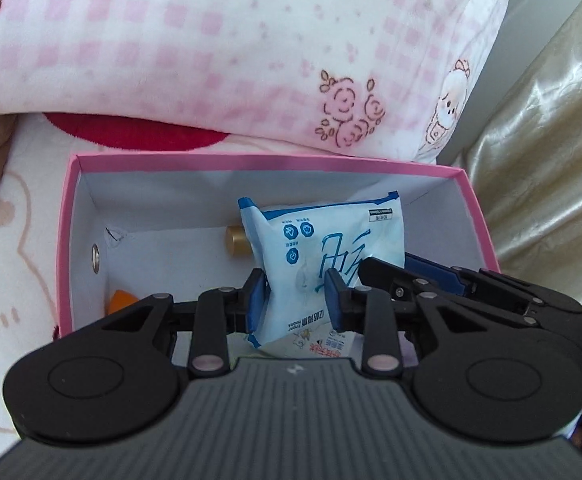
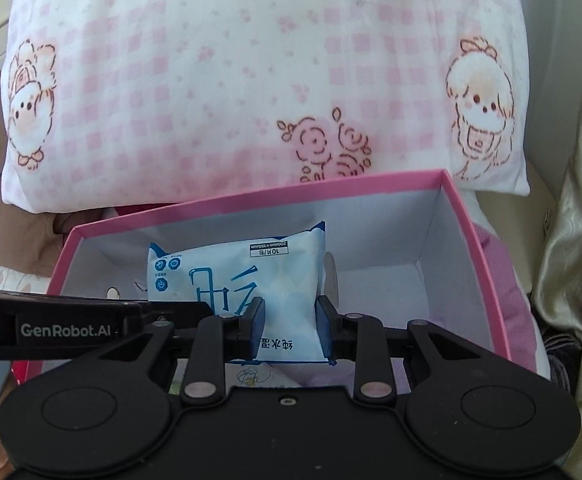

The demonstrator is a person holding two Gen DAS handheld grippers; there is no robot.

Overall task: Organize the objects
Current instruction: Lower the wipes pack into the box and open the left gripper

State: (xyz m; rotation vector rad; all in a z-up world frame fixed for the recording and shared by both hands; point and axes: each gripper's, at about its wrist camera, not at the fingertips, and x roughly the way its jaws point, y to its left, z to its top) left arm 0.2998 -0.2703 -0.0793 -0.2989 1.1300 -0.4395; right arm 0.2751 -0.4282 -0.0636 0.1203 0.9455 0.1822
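Observation:
A white and blue wet-wipes packet (image 1: 315, 264) is held over the open pink box (image 1: 251, 160) with a white inside. My left gripper (image 1: 297, 300) is shut on the packet's lower part. My right gripper (image 2: 289, 326) is shut on the same packet (image 2: 251, 268), over the box (image 2: 467, 240). The right gripper's fingers (image 1: 431, 276) show at the packet's right side in the left wrist view. The left gripper's arm (image 2: 71, 328) crosses the left of the right wrist view. A gold-capped item (image 1: 237, 241) and an orange piece (image 1: 121, 300) lie in the box.
A pink-checked pillow (image 1: 251, 48) lies right behind the box, on a cartoon-print bedspread (image 1: 15, 240). Shiny beige fabric (image 1: 551, 160) hangs at the right. A metal eyelet (image 1: 95, 260) sits in the box's left wall.

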